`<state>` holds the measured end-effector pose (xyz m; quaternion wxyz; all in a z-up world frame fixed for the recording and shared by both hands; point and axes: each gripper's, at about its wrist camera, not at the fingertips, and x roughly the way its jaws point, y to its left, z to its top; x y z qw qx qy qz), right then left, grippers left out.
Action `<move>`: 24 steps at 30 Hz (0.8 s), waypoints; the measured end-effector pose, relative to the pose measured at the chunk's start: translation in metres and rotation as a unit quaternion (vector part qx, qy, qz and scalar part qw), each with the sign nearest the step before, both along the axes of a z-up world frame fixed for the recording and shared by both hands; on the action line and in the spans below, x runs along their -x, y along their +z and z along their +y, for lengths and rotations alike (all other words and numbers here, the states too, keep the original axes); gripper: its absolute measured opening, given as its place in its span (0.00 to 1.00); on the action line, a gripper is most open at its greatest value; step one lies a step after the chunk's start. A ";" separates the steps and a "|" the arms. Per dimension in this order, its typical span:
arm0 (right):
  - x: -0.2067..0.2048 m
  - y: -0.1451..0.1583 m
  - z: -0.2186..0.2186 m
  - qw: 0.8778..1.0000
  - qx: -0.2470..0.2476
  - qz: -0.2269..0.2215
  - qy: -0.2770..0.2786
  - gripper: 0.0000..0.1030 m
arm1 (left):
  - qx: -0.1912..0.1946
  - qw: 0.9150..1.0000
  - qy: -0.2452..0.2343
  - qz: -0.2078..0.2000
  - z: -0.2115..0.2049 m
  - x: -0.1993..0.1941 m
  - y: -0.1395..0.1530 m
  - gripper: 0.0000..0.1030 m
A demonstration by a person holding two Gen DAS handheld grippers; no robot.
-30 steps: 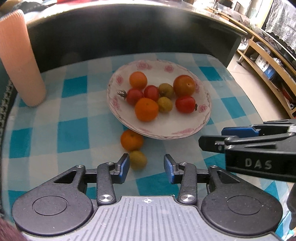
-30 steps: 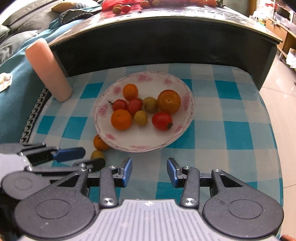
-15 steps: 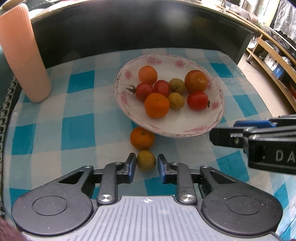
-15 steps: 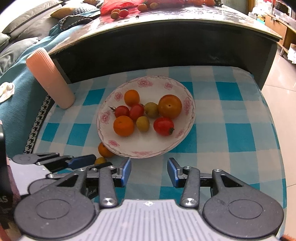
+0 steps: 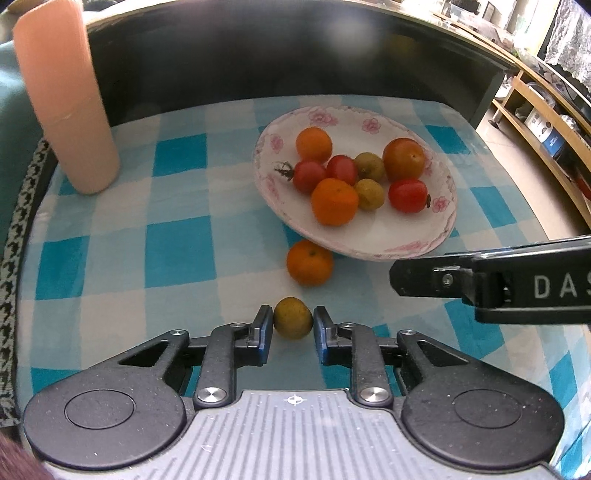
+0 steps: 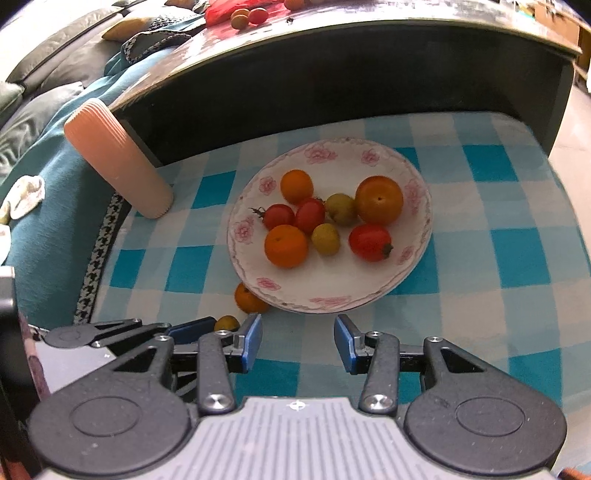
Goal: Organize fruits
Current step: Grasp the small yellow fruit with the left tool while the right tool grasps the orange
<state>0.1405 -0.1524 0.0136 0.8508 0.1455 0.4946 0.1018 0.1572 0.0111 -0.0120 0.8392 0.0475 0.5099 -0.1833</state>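
Note:
A small yellow-green fruit (image 5: 292, 322) lies on the checked cloth, and my left gripper (image 5: 291, 325) is shut on it, a blue pad pressed to each side. Just beyond it an orange (image 5: 309, 261) rests against the rim of a white flowered plate (image 5: 373, 122). The plate holds several oranges, red tomatoes and green fruits. In the right wrist view the same green fruit (image 6: 227, 323) peeks out between the left gripper's fingers (image 6: 192, 326). My right gripper (image 6: 297, 341) stands open over bare cloth, just short of the plate (image 6: 332, 301), with nothing between its pads.
A ribbed pink cylinder (image 5: 66, 99) stands at the cloth's back left. A dark raised table edge (image 6: 332, 59) runs behind the plate, with more fruit (image 6: 249, 15) on top. The cloth ends at the right toward the floor and wooden shelves (image 5: 546, 110).
My left gripper has closed from wide apart onto the green fruit. The right gripper has tilted a little and kept its opening.

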 end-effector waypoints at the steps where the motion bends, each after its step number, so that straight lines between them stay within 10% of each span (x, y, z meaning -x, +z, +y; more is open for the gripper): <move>1: -0.001 -0.002 0.001 1.000 -0.007 0.005 -0.001 0.54 | 0.000 1.000 0.000 0.001 0.003 0.000 0.000 0.30; 24: -0.029 -0.043 0.057 0.987 -0.060 0.018 -0.150 0.56 | 0.033 0.999 -0.010 0.015 0.050 0.005 -0.005 0.35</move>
